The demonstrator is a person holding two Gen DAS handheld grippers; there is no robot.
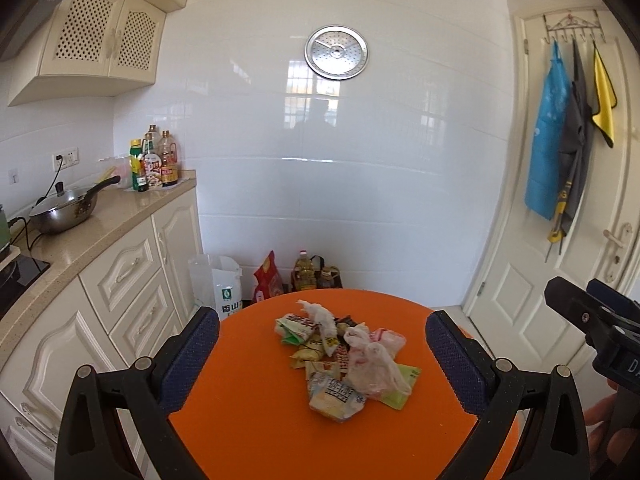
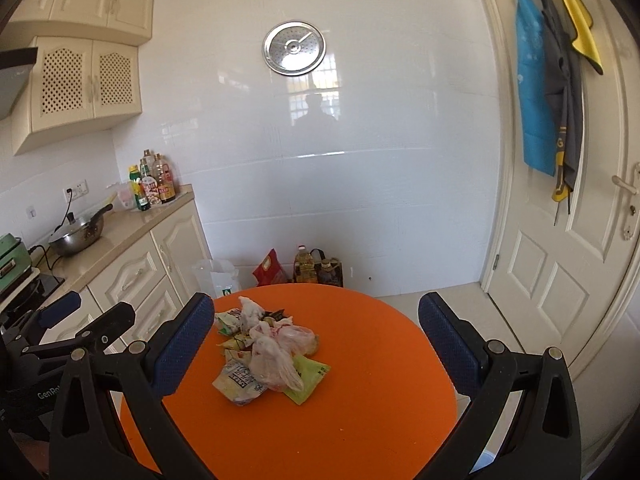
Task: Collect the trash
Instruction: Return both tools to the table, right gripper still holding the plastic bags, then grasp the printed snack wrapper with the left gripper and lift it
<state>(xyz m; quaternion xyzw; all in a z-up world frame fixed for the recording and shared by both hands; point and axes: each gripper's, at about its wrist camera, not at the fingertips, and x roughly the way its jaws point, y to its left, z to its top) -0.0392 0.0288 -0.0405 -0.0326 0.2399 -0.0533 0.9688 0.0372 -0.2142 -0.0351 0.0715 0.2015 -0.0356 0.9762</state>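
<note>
A heap of trash (image 1: 344,356) lies on a round orange table (image 1: 248,432): snack wrappers, crumpled tissue and a thin plastic bag. The right wrist view shows the same heap (image 2: 266,354) left of the middle of the table (image 2: 360,420). My left gripper (image 1: 322,354) hovers above the near side of the table, open wide, its blue pads either side of the heap and well short of it. My right gripper (image 2: 316,340) is open just as wide, with nothing between its fingers. Each gripper shows at the edge of the other's view.
A cream kitchen counter (image 1: 100,220) with a wok (image 1: 66,208) and sauce bottles (image 1: 154,164) runs along the left. Bags and oil bottles (image 1: 308,272) stand on the floor behind the table. A white door (image 2: 572,260) with hanging aprons is on the right.
</note>
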